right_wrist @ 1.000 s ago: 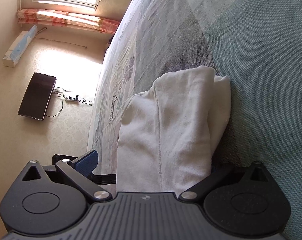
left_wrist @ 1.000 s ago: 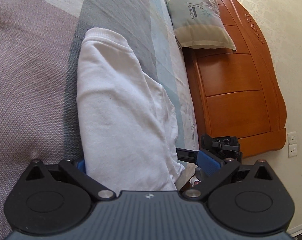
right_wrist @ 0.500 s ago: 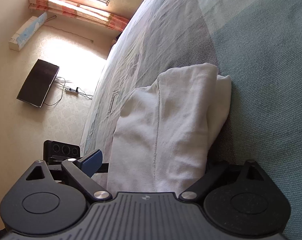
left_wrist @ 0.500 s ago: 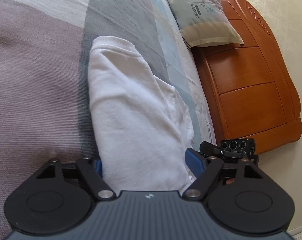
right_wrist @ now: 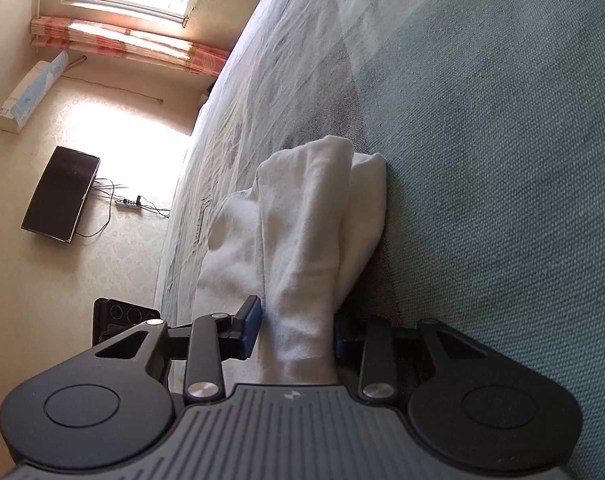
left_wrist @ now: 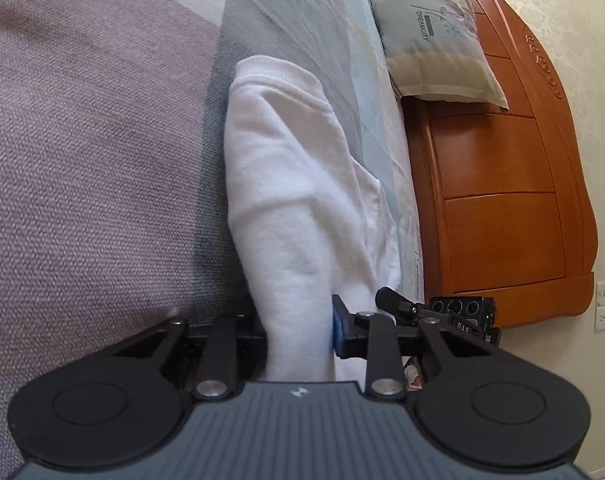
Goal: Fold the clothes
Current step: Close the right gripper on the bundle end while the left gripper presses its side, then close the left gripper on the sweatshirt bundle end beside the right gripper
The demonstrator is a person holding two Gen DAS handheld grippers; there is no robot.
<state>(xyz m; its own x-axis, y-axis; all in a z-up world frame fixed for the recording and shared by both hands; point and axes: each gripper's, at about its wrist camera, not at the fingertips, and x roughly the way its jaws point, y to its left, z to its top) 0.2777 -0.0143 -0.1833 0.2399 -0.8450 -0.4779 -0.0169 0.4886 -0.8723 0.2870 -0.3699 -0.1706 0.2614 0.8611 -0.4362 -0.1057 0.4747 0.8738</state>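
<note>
The jaws of the left gripper (left_wrist: 298, 330) are closing narrowly around one end of the folded white garment (left_wrist: 286, 184) on the bed (left_wrist: 82, 160). The right gripper (right_wrist: 296, 330) jaws are closing on the other end, the cloth between them.

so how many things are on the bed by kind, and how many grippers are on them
white garment: 1, partly folded, lying on the bed cover
pillow: 1, at the headboard
grippers: 2, left gripper and right gripper, both closing on the garment with cloth between the fingers
total: 4
</note>
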